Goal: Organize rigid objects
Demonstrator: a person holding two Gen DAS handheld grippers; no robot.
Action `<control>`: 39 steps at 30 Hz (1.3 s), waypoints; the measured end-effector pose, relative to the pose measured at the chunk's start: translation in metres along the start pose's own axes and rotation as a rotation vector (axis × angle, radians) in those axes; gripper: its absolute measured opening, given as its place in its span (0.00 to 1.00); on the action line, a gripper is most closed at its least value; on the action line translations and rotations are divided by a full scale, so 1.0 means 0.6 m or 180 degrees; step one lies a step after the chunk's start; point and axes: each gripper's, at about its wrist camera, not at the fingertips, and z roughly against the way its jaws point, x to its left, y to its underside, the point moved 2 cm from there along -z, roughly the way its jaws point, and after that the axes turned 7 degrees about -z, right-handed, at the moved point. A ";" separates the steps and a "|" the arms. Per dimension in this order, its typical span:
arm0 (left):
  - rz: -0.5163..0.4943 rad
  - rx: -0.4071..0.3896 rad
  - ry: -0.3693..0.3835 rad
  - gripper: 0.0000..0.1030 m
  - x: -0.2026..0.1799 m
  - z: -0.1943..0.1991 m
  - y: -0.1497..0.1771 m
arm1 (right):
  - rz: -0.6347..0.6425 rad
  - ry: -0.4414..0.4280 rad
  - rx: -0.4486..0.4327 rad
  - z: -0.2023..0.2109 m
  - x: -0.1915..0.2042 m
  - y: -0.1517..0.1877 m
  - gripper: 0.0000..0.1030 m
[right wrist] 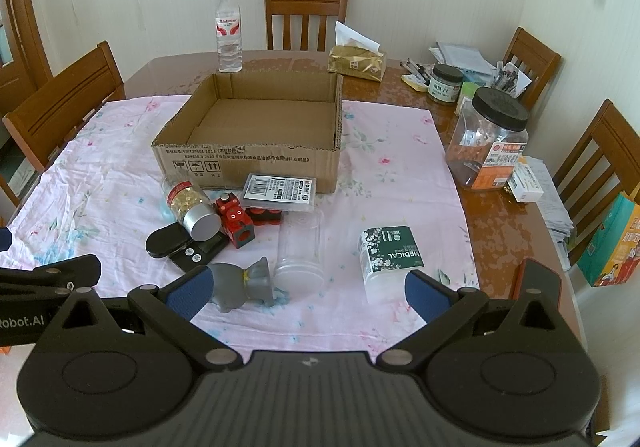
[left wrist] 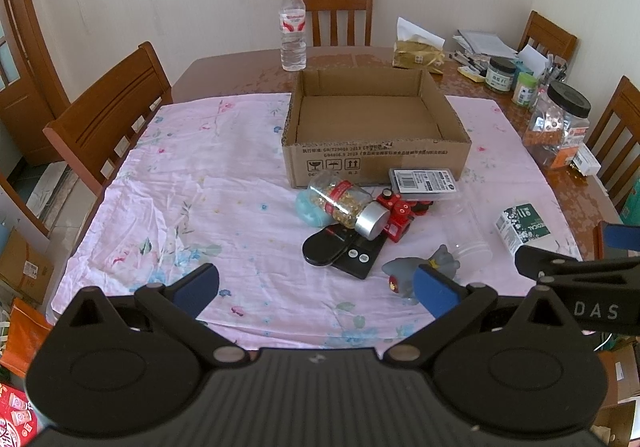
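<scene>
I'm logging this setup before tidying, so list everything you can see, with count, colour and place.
box: 1, brown, empty, mid cloth
pill jar: 1, clear, silver cap, lying on scale
scale: 1, black, front of box
toy: 1, red, beside pill jar
case: 1, clear, against box front
clear jar: 1, lying mid cloth
shark: 1, grey, near edge
pack: 1, green-white, right cloth
bottle: 1, clear, behind box
tissues: 1, gold, far table
big jar: 1, black lid, right table
chairs: 4, brown, around table
cloth: 1, pink, on table
left gripper: open
right gripper: open
</scene>
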 end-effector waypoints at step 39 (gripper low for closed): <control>-0.0391 0.0155 0.0401 1.00 0.018 -0.163 0.041 | 0.0369 -0.0520 0.0412 -0.162 0.014 0.079 1.00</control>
